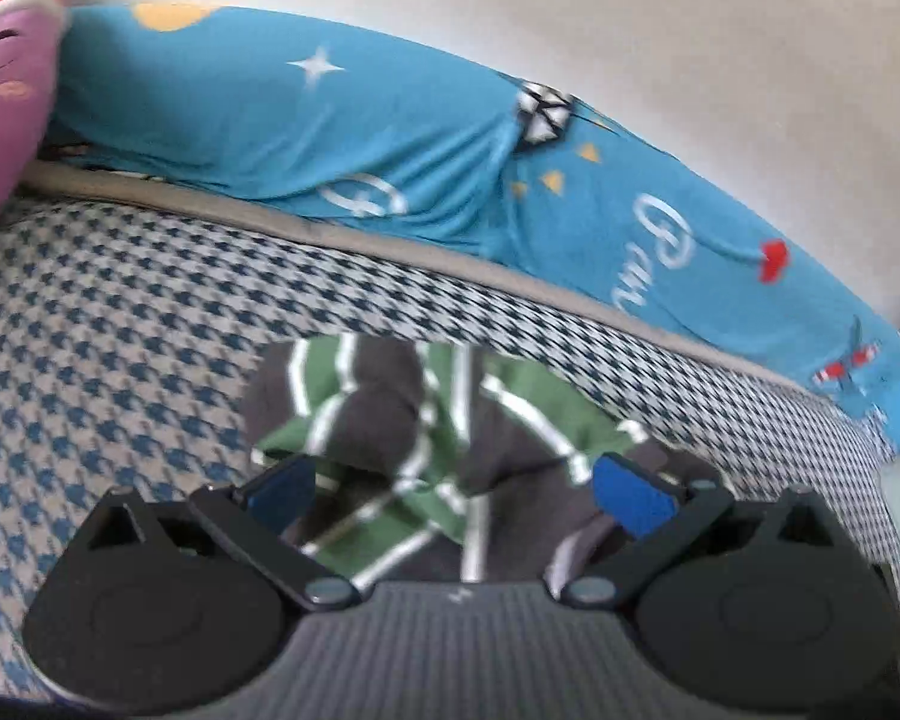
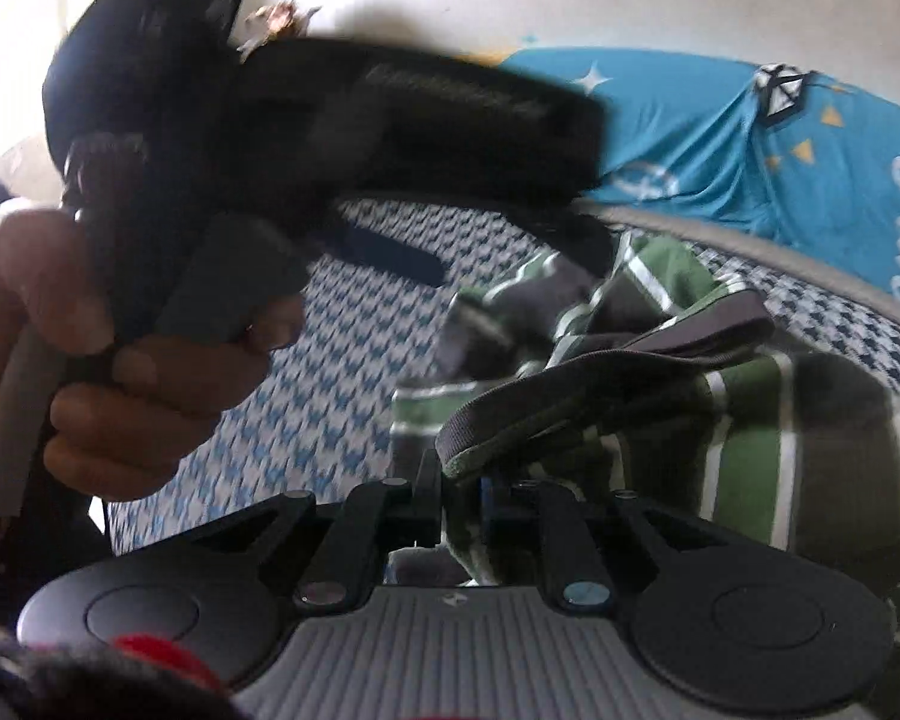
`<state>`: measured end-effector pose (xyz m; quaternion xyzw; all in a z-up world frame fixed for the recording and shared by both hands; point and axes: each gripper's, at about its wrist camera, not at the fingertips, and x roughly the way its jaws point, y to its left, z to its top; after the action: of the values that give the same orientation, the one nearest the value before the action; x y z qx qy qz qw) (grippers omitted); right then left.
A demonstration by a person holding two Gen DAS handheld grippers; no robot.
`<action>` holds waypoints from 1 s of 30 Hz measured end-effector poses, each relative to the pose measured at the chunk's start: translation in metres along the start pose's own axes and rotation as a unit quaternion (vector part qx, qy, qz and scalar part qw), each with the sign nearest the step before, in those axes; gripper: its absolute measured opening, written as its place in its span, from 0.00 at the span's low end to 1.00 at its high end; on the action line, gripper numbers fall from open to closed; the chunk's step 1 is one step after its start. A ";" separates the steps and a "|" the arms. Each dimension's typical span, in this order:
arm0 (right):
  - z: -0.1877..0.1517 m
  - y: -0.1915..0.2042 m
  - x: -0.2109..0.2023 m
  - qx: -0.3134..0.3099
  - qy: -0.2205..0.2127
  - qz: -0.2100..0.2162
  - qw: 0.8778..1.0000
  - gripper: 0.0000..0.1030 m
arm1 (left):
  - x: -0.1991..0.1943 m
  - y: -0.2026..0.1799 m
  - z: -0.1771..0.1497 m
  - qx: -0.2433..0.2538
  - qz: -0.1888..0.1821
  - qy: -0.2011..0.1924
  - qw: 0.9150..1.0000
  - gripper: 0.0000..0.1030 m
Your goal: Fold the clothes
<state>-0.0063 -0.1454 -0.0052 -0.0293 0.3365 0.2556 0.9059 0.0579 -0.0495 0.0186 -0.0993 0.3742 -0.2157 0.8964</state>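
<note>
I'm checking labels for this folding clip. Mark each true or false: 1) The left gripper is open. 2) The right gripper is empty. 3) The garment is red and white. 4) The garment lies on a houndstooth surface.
1) True: the left gripper has its fingers spread over the green and grey striped garment.
2) False: the right gripper is shut on the garment's fabric.
3) False: it is green and grey with white stripes.
4) True: it lies on the blue and white houndstooth cover.

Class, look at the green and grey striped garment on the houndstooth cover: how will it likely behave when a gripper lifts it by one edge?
The striped garment is probably floppy: it lies crumpled in soft folds. Pinched by the right gripper, its edge bunches, so the rest would likely sag and drape. It seems light and unlikely to slip, since its knit looks textured; the left gripper stands open above it.
</note>
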 end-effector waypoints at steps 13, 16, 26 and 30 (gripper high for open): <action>-0.016 -0.001 -0.012 -0.016 0.000 -0.002 1.000 0.16 | 0.022 -0.034 -0.024 0.104 -0.023 0.059 0.993 1.00; -0.019 -0.003 -0.019 -0.022 0.003 -0.009 1.000 0.18 | 0.027 -0.036 -0.030 0.119 0.000 0.066 0.991 0.97; -0.021 -0.020 -0.068 -0.032 0.001 -0.085 0.996 0.38 | 0.024 -0.002 -0.027 0.069 0.071 0.067 0.993 0.76; -0.022 -0.037 -0.084 -0.004 -0.002 -0.137 0.991 0.41 | 0.021 0.020 -0.018 0.016 0.092 0.052 0.994 0.76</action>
<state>-0.0555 -0.2197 0.0260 -0.0787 0.3266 0.1306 0.9328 0.0639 -0.0413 -0.0142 -0.0384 0.4239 -0.1428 0.8936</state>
